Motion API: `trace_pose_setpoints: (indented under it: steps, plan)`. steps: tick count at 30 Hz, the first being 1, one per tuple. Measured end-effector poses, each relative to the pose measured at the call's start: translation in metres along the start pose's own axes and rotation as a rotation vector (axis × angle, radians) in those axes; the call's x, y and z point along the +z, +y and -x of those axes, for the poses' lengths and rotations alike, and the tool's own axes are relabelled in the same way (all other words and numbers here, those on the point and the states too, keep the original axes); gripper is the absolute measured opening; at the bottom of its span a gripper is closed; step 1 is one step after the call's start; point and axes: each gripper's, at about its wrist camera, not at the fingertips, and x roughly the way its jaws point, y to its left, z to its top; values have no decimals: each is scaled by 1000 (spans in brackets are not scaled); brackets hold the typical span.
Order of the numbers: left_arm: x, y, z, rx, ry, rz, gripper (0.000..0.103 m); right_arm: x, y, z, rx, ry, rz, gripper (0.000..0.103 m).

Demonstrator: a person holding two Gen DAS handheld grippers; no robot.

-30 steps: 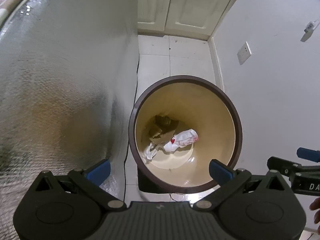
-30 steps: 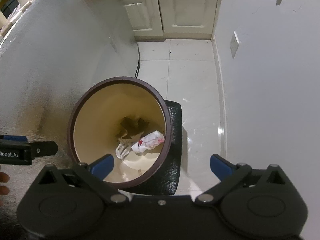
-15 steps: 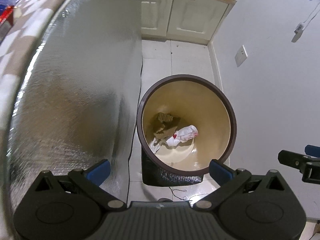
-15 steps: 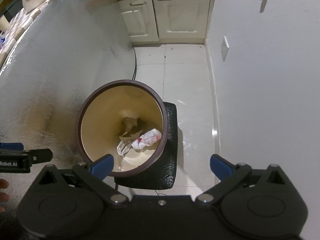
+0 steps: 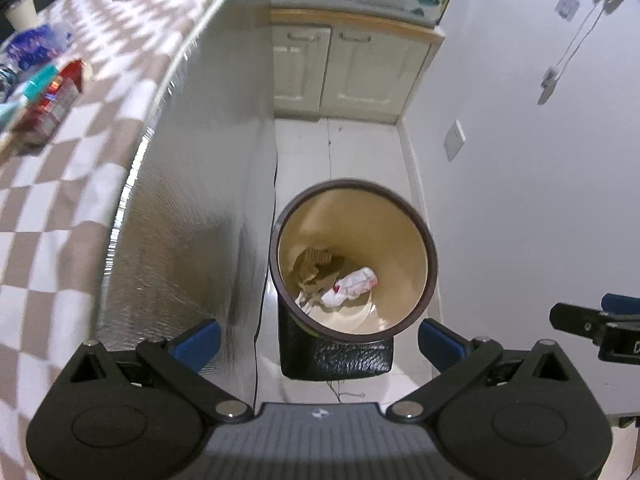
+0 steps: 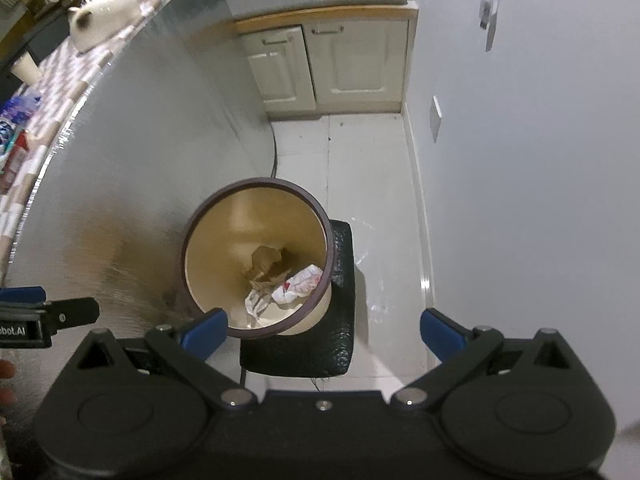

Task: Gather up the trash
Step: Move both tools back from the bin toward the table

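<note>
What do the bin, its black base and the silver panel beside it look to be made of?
Bin: likely smooth plastic, cream inside with a dark brown rim; glossy sheen on the bottom.
Black base: pebbled, leather-like grain; possibly faux leather or textured plastic.
Silver panel: embossed reflective foil look, fine dimpled texture; could be metal sheet or foil-faced insulation.

Left tool [image 5: 320, 340] and right tool [image 6: 326, 330], both wide apart, empty.

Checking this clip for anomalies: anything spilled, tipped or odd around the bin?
Nothing stands out. The bin stands upright on the floor, with the crumpled white wrapper and brown paper inside it. No litter shows on the tiles. Both tongs, left and right, are open and empty.
</note>
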Motion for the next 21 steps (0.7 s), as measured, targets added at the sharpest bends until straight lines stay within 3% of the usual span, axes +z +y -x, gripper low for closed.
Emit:
trace_pose_setpoints:
  steps: [11, 21]
  plan:
    - [-11, 11, 78, -53, -153, 18, 103, -13, 16, 65, 5, -120, 1, 103]
    - [-23, 50, 133, -73, -247, 3, 103, -23, 55, 122, 9, -270, -24, 103]
